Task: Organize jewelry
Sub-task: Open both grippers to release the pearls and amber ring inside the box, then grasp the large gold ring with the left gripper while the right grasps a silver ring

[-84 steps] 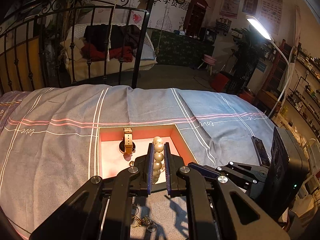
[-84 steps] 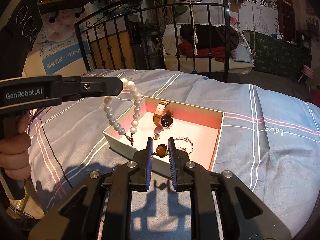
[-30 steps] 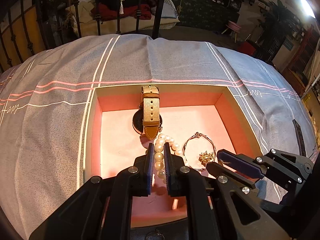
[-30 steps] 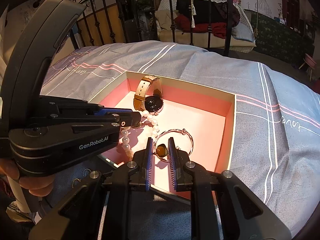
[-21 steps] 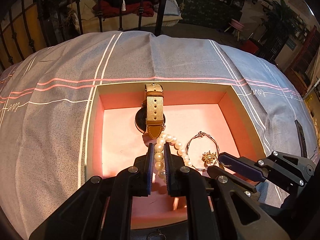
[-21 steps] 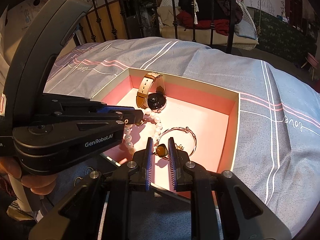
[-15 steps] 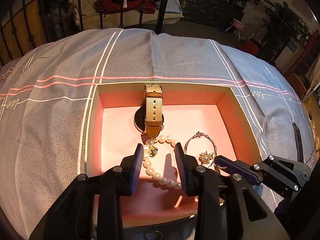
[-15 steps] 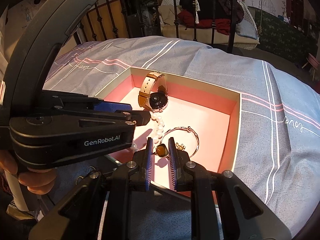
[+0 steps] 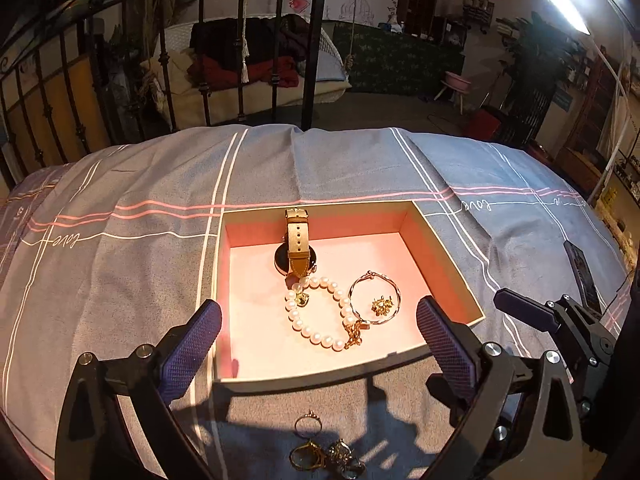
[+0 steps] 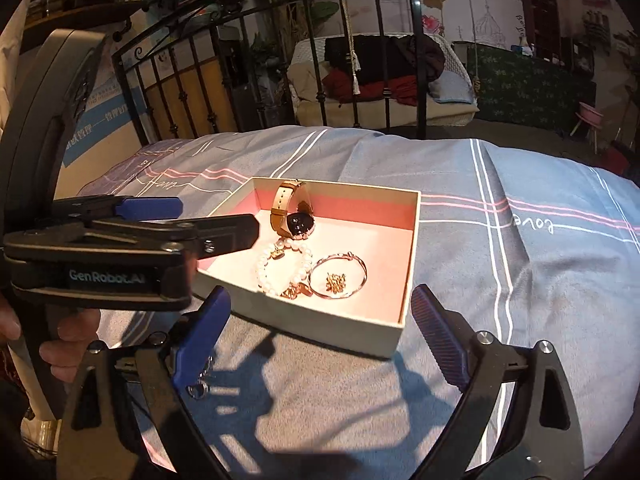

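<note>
An open box [image 9: 320,378] with a pink lining sits on the grey bedspread. In it lie a tan-strapped watch [image 9: 298,246], a pearl bracelet [image 9: 320,334], a thin bangle [image 9: 374,298] around a gold brooch [image 9: 382,305], and an amber pendant [image 10: 299,290]. My left gripper [image 9: 320,354] hangs just in front of the box, its jaws opening wide with nothing between them. My right gripper [image 10: 320,340] is also short of the box [image 10: 320,314], with its jaws opening and empty. The right wrist view shows the left gripper [image 10: 214,218] over the box's left corner.
Several loose rings [image 9: 320,456] lie on the bedspread in front of the box, one ring [image 10: 199,390] by my right gripper's left finger. A dark phone [image 9: 582,276] lies at the right. A black iron bed rail [image 9: 312,60] stands behind. A person's hand [image 10: 60,352] holds the left gripper.
Both grippers went from shut to wide open. The left let go of the pearl bracelet and the right let go of the amber pendant. Both drew back from the box.
</note>
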